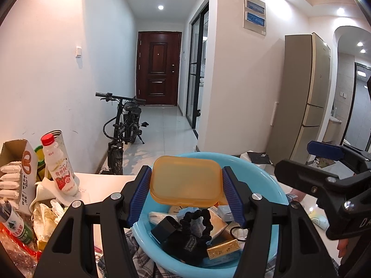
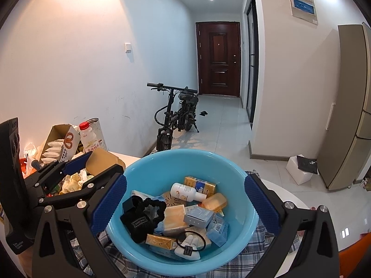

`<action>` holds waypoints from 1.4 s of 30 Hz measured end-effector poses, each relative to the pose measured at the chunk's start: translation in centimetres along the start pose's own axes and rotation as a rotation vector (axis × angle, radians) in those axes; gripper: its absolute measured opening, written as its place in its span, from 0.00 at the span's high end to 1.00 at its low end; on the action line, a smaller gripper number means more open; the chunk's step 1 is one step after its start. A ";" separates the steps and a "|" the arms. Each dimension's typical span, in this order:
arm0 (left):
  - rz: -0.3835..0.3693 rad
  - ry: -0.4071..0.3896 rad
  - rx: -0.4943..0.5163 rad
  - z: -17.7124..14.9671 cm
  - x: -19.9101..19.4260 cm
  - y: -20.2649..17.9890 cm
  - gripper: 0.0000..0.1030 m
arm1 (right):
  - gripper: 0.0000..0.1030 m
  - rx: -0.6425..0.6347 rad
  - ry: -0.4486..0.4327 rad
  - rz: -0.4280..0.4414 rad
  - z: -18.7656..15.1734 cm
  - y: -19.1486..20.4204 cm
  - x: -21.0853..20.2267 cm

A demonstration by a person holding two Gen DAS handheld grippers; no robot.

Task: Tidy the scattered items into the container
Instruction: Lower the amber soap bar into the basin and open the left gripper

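The left hand-held gripper (image 1: 185, 186) is level above the blue basin (image 1: 266, 176), its blue pads clamped on both short ends of an amber translucent box (image 1: 185, 180), which is held over the basin's far half. The right hand-held gripper (image 2: 185, 205) is spread wide, empty, one pad outside each side of the basin rim.

The basin sits on a plaid cloth (image 2: 243, 264) on the bench (image 1: 111, 183). Inside the basin lie a black scrunchie (image 2: 155, 208), a black pouch (image 2: 136, 225), a white bottle (image 2: 185, 191), a gold-coloured carton (image 2: 160, 242), a grey-blue carton (image 2: 198, 217) and a black hair tie (image 2: 191, 241). Left of the basin stands a red-capped milk bottle (image 1: 59, 164).
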State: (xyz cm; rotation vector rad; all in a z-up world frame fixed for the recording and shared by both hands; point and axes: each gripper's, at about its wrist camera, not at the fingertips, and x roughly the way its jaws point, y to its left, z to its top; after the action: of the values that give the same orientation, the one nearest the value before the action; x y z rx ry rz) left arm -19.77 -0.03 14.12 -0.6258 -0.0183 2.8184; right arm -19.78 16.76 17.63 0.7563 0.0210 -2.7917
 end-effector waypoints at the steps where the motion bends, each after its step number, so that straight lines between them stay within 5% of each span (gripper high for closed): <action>1: -0.003 0.004 0.000 0.0 0.1 0.0 0.41 | 0.00 -0.004 0.003 0.000 0.0 0.1 0.0; 39: -0.004 0.007 0.011 -0.2 0.3 -0.5 0.41 | 0.00 -0.034 0.022 0.004 -0.1 0.8 0.1; 41: -0.002 0.007 0.007 -0.2 0.3 -0.6 0.39 | 0.00 -0.035 0.023 0.004 -0.1 0.7 0.1; 42: 0.011 0.012 0.008 -0.3 0.5 -0.6 0.25 | 0.00 -0.035 0.023 0.001 -0.1 0.8 0.1</action>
State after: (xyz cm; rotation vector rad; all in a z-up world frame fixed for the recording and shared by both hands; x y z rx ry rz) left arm -19.93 0.65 13.73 -0.6425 -0.0009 2.8239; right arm -19.66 16.01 17.54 0.7790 0.0740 -2.7741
